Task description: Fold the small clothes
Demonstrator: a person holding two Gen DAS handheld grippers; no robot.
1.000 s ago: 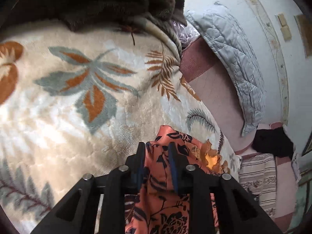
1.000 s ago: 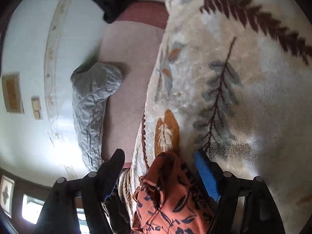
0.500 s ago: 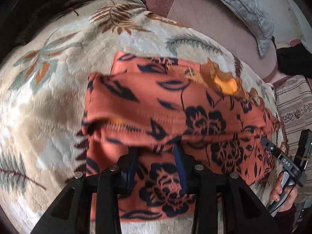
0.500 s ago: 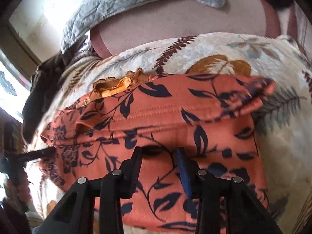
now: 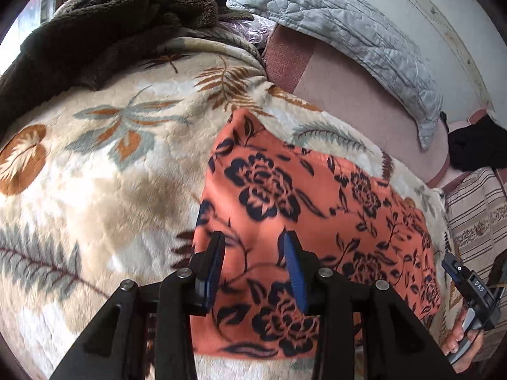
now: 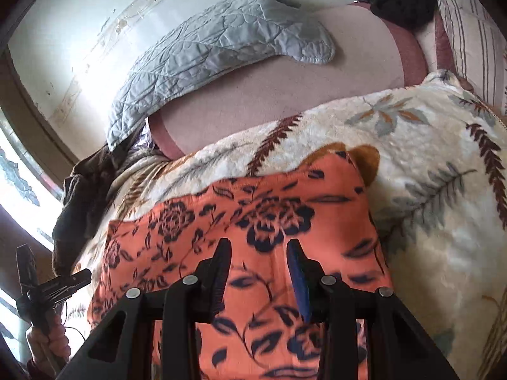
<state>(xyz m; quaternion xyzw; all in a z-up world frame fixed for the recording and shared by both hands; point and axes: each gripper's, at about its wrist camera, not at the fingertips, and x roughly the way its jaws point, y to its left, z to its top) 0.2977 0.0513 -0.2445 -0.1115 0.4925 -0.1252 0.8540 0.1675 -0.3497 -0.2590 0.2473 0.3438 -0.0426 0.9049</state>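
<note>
Orange floral garment lies flat on the blanket, long axis spanning both claws; left claw just opened, right claw narrowed, both empty.

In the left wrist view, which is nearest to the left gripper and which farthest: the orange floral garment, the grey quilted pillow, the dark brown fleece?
From the left gripper:
1. Orange floral garment: directly under and ahead of the fingers, flat on the leaf-print blanket.
2. Dark brown fleece: far, upper left, at the blanket's far edge.
3. Grey quilted pillow: far, upper right, against the wall.
Fleece and pillow are too close to call.
</note>
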